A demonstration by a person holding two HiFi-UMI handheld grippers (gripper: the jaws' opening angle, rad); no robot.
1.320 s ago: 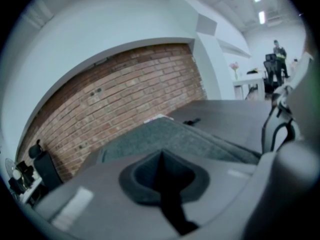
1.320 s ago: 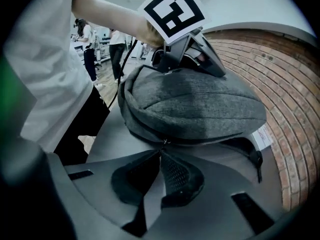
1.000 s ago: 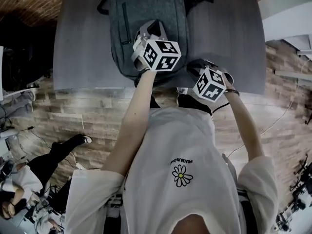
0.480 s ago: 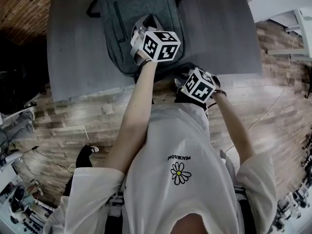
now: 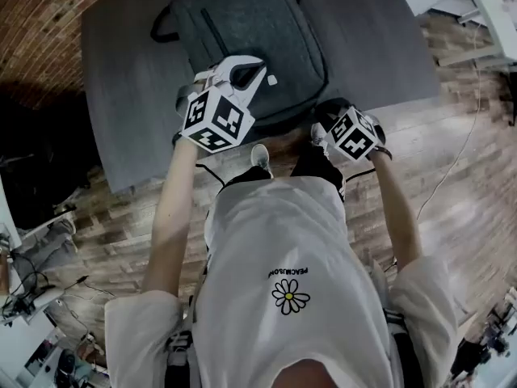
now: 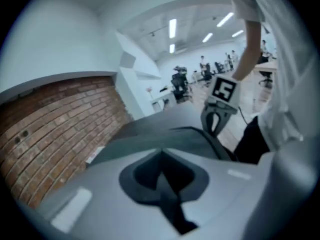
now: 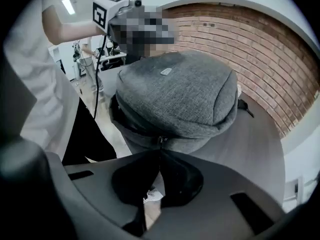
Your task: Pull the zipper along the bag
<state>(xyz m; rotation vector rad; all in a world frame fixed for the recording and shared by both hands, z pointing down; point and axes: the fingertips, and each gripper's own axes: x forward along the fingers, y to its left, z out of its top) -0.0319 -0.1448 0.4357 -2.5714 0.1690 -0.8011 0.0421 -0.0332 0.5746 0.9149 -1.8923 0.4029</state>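
Observation:
A grey fabric backpack [image 5: 258, 31] lies on the grey table [image 5: 121, 71]. In the right gripper view the backpack [image 7: 175, 94] fills the middle, and its zipper pull [image 7: 161, 140] sits on the near edge. My right gripper [image 7: 160, 151] has just been closing and is shut on that pull. In the head view the right gripper [image 5: 331, 120] is at the bag's near right corner, with its jaws hidden under its marker cube. My left gripper [image 5: 257, 75] hovers over the bag's near left part. Its jaws [image 6: 161, 159] meet, holding nothing, with the backpack [image 6: 170, 136] beyond them.
The table's near edge [image 5: 202, 156] runs just below both grippers, and the person's body stands right behind it. Wood flooring [image 5: 452, 176] with cables surrounds the table. A brick wall [image 7: 270, 59] stands behind the bag, and white furniture [image 5: 493, 14] is at the far right.
The left gripper has swung from over the bag's near middle toward its near left side and rolled. The right gripper has shifted slightly along the bag's near right edge.

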